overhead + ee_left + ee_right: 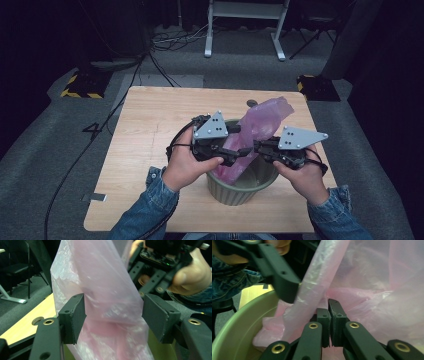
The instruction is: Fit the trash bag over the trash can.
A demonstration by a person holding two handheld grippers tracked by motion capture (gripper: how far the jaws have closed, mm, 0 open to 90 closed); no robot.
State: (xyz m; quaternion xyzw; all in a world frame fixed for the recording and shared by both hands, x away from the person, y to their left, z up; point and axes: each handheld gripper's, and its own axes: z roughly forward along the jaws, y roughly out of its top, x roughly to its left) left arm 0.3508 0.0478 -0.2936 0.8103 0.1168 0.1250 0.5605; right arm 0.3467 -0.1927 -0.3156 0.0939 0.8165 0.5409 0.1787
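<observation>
Over green bin (240,187): left gripper (113,315) jaws apart around pink bag (260,125); right gripper (329,315) jaws clamped together on bag.

wooden table (150,130) center frame. grey carpet floor (40,165) all round. white frame legs (209,35) at 12 o'clock, yellow-black striped block (80,87) at 10, cables (172,40) at 11.

Wooden table (150,150) under green bin (240,190)

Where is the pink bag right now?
In the high view the pink bag stands half inside the green bin at the table's near right, between both tools.
</observation>
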